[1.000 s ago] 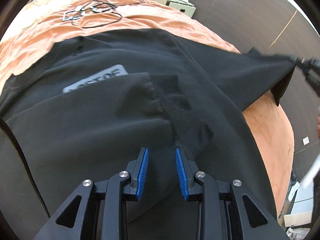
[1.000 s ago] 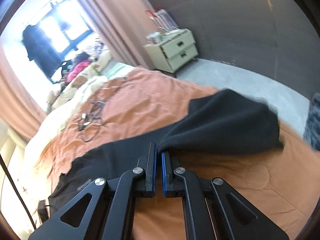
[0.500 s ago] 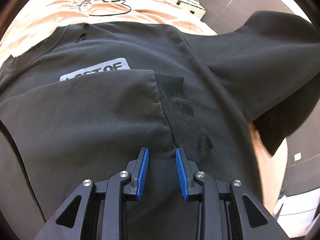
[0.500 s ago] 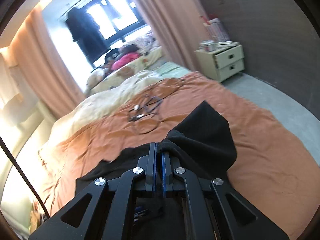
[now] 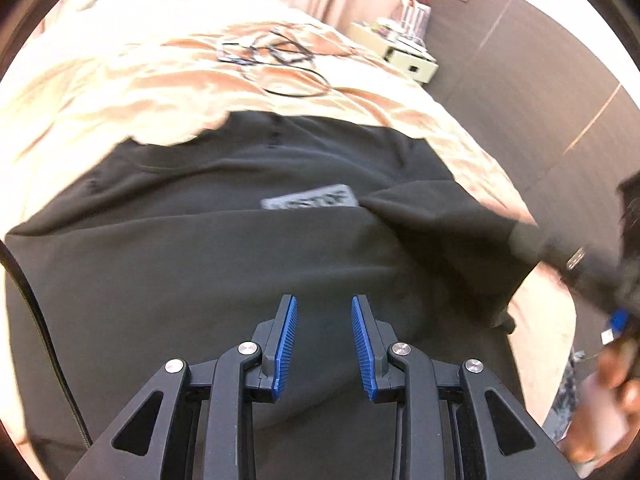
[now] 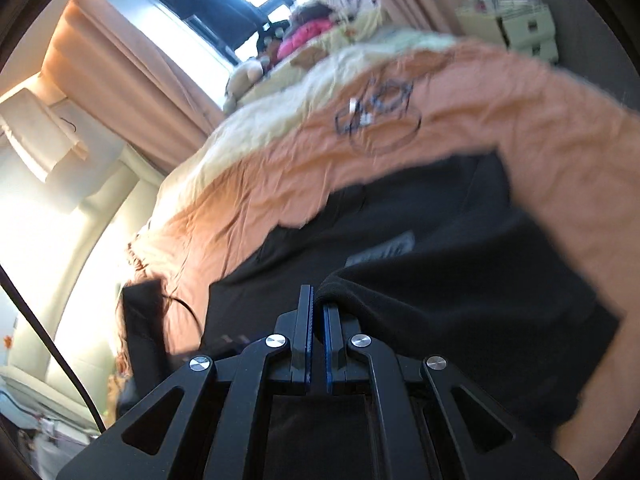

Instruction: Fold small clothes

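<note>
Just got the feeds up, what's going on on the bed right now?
A person is folding a black sweatshirt spread on the orange bedspread. The right gripper has its jaws shut on a sleeve, laid across the body. The left gripper hovers over the garment, jaws open, holding nothing.

One black sweatshirt [image 5: 248, 264], one orange bedspread [image 6: 500, 112], one coiled cable [image 5: 280, 60], one nightstand [image 6: 524, 32], two hand-held grippers.

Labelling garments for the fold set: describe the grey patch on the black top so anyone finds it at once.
Start at the bed's orange blanket, where a black sweatshirt lies spread out. On its chest, above the folded-over sleeve, sits the grey patch, a pale rectangle with blurred dark lettering. It is the only light mark on the dark fabric.
</note>
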